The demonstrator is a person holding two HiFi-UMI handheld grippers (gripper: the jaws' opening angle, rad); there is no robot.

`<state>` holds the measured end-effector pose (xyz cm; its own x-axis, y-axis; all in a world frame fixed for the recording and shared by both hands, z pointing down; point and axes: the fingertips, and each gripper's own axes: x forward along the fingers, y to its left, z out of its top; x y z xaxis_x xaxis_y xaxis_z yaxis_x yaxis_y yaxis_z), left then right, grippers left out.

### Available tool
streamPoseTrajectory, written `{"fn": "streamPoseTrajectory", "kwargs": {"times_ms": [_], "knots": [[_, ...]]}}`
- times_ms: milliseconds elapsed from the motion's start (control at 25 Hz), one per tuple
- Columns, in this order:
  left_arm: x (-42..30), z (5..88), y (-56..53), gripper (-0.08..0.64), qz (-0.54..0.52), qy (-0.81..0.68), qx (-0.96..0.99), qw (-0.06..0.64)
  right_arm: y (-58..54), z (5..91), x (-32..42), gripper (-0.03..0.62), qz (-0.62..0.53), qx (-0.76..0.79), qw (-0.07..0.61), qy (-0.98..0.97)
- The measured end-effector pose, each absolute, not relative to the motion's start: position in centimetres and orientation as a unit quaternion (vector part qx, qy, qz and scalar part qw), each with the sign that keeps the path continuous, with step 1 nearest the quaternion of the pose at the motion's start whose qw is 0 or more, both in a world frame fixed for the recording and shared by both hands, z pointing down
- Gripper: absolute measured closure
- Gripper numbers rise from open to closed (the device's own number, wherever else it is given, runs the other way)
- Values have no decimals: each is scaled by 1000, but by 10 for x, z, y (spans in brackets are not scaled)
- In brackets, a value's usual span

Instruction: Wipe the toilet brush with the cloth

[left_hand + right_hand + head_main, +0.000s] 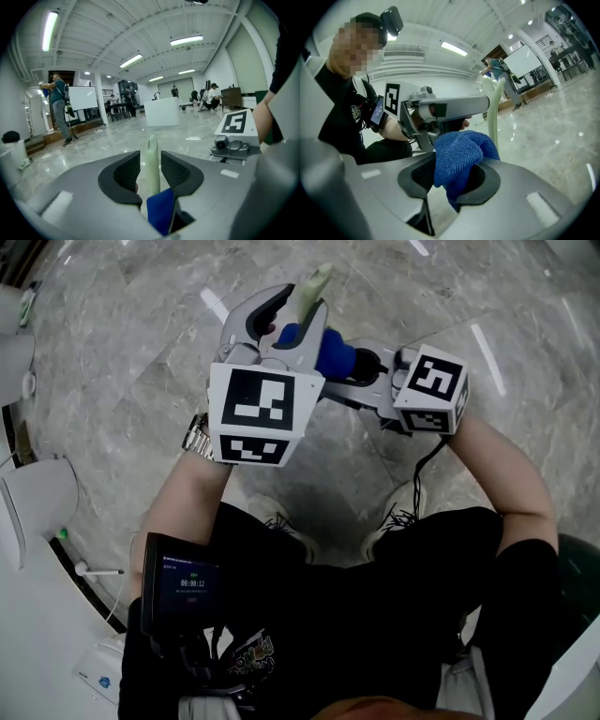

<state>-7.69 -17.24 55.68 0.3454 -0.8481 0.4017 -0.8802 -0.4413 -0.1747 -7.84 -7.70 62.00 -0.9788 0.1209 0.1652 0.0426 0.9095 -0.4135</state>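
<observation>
Wipe judged partway: right claw is clamping the fuzzy blue cloth beside the slim pale-green toilet-brush handle at frame centre, left claw is standing apart around it.

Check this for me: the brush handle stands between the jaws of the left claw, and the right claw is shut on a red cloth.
Wrong colour: the cloth is blue, not red, as the right gripper view shows. The brush handle stands between the jaws of the left claw, and the right claw is shut on a blue cloth.
</observation>
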Motion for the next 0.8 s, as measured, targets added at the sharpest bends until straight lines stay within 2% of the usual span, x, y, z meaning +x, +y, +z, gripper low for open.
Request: {"fn": "streamPoseTrajectory", "kwargs": {"times_ms": [240, 480, 560, 800], "knots": [[-119, 489, -183, 431, 81, -605, 791, 35, -93, 554, -68, 469, 149, -24, 30, -988], [-136, 507, -186, 434, 76, -616, 780, 76, -104, 514, -59, 469, 138, -23, -17, -990], [-132, 512, -187, 436, 83, -607, 786, 83, -95, 539, -61, 469, 141, -50, 26, -988], [-109, 537, -187, 436, 124, -568, 808, 95, -67, 699, -40, 469, 192, -110, 239, -945]]}}
